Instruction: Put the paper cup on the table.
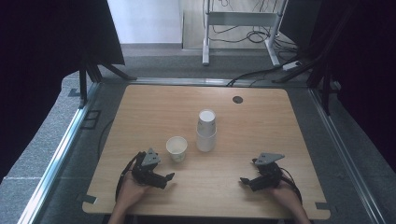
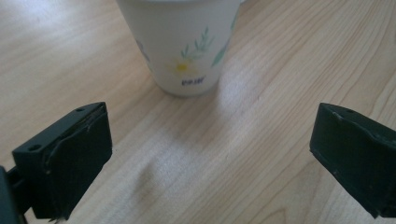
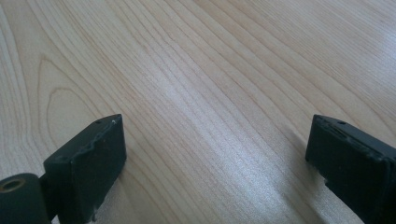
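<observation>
Lab-style recording bay. Light wooden table (image 1: 261,140) with black cable grommet (image 1: 237,100) sits inside aluminium rail frame (image 1: 60,149) on grey carpet floor (image 1: 42,140). Black curtains (image 1: 42,42) screen both sides. Behind: white metal stand legs (image 1: 206,37), loose black cables (image 1: 254,35) trailing across floor.

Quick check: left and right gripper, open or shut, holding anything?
Left gripper: open, empty, aimed at the flower-print paper cup.
Right gripper: open, empty, over the table.
</observation>
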A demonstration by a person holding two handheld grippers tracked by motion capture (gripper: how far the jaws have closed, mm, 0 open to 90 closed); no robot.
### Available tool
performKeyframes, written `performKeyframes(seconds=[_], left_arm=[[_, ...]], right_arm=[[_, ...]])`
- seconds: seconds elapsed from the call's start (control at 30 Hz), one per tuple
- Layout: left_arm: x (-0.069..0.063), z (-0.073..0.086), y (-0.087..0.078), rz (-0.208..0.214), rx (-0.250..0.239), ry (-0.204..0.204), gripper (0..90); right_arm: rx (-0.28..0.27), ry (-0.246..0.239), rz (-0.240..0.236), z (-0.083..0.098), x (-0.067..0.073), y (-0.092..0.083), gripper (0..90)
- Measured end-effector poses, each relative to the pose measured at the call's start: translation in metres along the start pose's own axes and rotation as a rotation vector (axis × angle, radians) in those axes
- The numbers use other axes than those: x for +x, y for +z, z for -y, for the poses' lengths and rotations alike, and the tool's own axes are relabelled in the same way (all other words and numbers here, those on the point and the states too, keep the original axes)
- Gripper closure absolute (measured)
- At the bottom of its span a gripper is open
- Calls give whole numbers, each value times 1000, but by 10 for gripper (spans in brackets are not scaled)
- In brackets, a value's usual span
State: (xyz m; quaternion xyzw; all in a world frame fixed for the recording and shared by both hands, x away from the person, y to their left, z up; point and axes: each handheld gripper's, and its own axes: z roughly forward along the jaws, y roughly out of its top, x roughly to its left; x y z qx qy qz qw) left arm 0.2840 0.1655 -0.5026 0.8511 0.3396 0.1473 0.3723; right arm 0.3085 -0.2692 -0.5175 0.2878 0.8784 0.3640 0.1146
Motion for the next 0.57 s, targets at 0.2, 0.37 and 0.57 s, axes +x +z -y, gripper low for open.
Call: performKeyframes(seconds=[0.2,0.37,0.57], left_arm=[[-4,9,13,1,56,-5,0],[-5,8,18,20,100,-30,0],[-5,8,18,14,100,-34,0]], right_arm=[[0,0,0,0,0,0,51],[-1,0,1,0,0,0,52],[0,1,1,0,0,0,55]])
